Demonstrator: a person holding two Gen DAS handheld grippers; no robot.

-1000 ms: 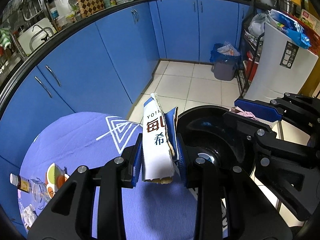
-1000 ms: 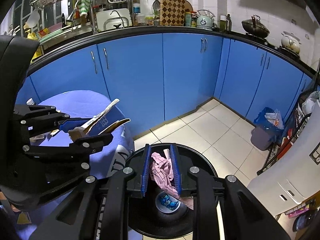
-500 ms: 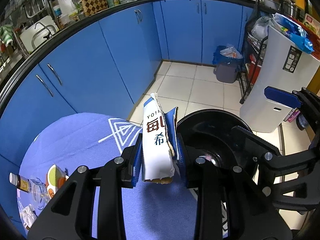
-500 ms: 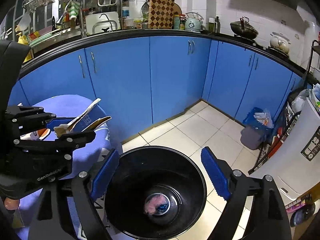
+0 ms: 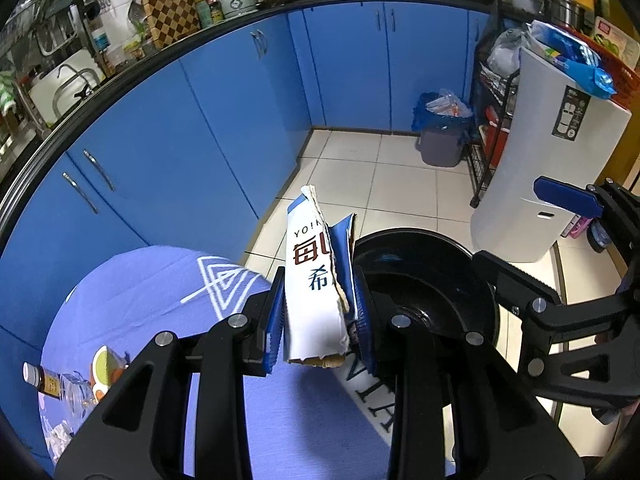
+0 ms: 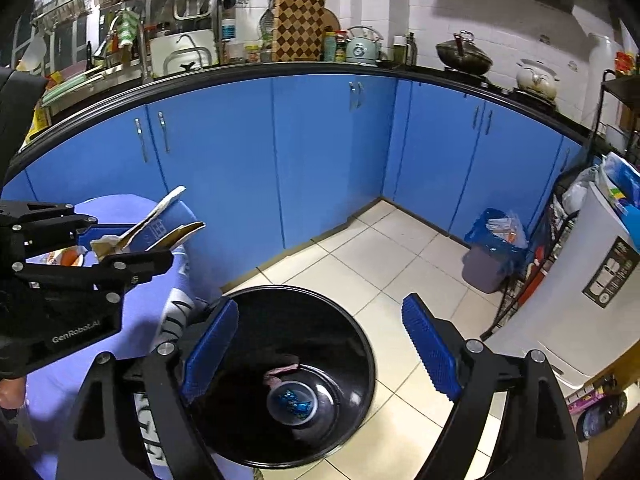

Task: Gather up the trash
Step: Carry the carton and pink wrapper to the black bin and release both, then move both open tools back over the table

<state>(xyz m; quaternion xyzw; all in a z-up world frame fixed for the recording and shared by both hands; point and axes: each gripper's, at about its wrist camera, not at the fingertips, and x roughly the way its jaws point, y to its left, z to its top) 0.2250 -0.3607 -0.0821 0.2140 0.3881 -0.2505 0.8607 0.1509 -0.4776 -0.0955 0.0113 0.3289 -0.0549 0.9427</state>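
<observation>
My left gripper [image 5: 320, 312] is shut on a flattened white and blue carton [image 5: 314, 280], held upright over the table edge, just left of the black trash bin [image 5: 460, 256]. The carton [image 6: 156, 228] also shows in the right wrist view, at the left. My right gripper [image 6: 324, 344] is open wide and empty above the black bin [image 6: 360, 344]. A pink wrapper [image 6: 282, 372] and a blue wrapper [image 6: 294, 400] lie at the bin's bottom.
A table with a purple cloth [image 5: 160, 292] holds a small bottle [image 5: 44, 380], an orange and white packet [image 5: 102, 368] and crumpled paper [image 5: 58, 436] at its left. A grey bin with a blue liner [image 6: 490, 252] and a white appliance [image 5: 552, 152] stand on the tiled floor.
My right gripper opened and let the pink wrapper fall into the black bin. My left gripper kept its hold on the carton and stayed nearly still.
</observation>
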